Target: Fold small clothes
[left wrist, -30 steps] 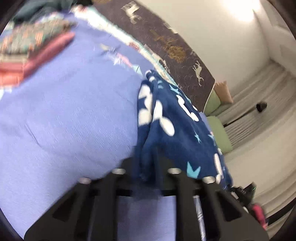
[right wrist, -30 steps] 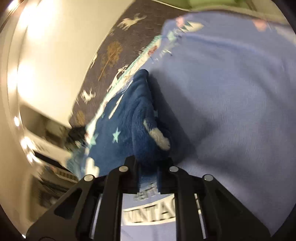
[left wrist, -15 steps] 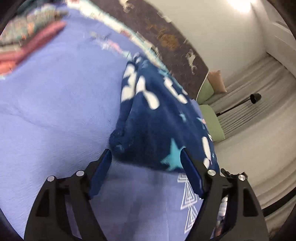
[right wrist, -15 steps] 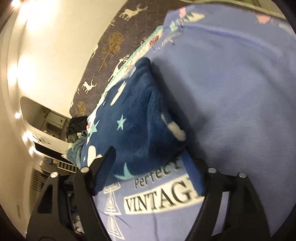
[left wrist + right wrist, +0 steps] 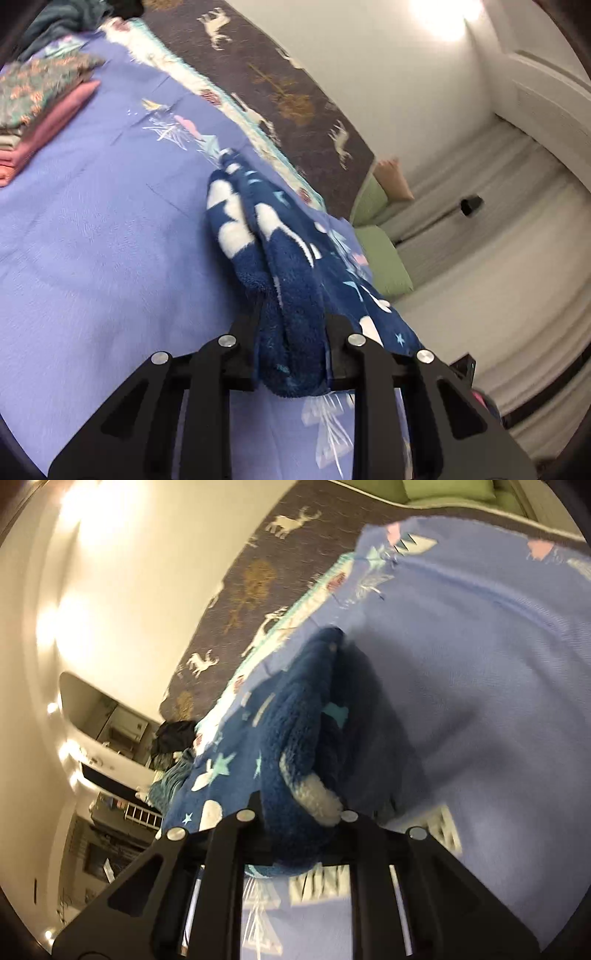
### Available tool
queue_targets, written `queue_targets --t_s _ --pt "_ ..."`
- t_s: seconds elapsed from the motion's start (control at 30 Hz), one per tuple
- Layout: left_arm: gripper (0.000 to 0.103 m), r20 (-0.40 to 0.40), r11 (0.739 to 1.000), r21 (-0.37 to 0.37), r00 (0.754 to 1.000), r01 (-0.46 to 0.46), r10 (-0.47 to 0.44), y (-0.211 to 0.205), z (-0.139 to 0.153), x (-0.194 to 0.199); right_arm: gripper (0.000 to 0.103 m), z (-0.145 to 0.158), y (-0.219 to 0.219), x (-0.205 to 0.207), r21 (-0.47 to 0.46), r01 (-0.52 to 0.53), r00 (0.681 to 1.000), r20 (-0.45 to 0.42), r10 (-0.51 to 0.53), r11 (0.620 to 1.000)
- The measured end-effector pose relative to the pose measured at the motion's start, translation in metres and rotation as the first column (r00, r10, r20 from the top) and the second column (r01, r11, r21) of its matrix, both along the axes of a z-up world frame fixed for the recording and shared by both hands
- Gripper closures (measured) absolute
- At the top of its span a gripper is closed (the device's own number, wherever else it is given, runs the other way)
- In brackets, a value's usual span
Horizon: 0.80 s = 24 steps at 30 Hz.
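Fleece garment [image 5: 291, 295], one navy piece with white and teal stars, lies bunched on the lilac bedspread [image 5: 92, 240], pinched at its near edges by both the left gripper [image 5: 291, 354] and right gripper [image 5: 295, 830], seemingly ready for folding, one stack of folded clothes [image 5: 37, 110] well apart.

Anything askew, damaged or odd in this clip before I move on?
Nothing stands out. Both the left claw and right claw are shut on the fluffy navy star-print garment, bunched over the lilac blanket. The folded clothes stack sits neatly at the far left.
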State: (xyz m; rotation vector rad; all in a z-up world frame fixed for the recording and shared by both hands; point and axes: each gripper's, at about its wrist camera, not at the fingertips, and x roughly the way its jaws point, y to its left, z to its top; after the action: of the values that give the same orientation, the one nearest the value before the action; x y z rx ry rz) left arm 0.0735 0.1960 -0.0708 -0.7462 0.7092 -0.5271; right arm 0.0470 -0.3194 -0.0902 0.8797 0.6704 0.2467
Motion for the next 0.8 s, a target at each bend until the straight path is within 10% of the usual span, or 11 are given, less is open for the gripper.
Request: queue_targets --t_s 0.17,0.3,0.4,0.57,0.8 --pt "0.077 -0.061 0.993 0.102 0.997 0.061 -0.055 0.005 -0.001 -0.085 0.087 -0.015 -0.009 -0.090 -0.053 -0.078 0.996 -0.046 0.076 0.996" --pt "0.078 -0.057 0.943 0.313 0.989 -0.110 0.134 0.026 -0.002 -0.121 0.065 -0.050 -0.015 -0.122 -0.189 -0.050 0.980 -0.200 0.012 0.981" --pt "0.075 0.068 0.921 0.328 0.978 -0.211 0.199 0.034 0.029 -0.127 0.063 -0.038 -0.029 -0.127 -0.222 0.032 0.987 -0.150 -0.066 0.974" --pt "0.057 0.207 0.922 0.376 0.978 -0.091 0.012 -0.033 0.059 -0.113 0.063 0.017 0.009 -0.111 -0.452 0.040 0.998 0.063 -0.014 0.891" --pt "0.049 -0.026 0.856 0.509 0.995 0.096 -0.096 -0.102 -0.035 -0.062 0.066 -0.033 0.035 -0.069 -0.358 -0.147 0.989 -0.082 0.126 0.922"
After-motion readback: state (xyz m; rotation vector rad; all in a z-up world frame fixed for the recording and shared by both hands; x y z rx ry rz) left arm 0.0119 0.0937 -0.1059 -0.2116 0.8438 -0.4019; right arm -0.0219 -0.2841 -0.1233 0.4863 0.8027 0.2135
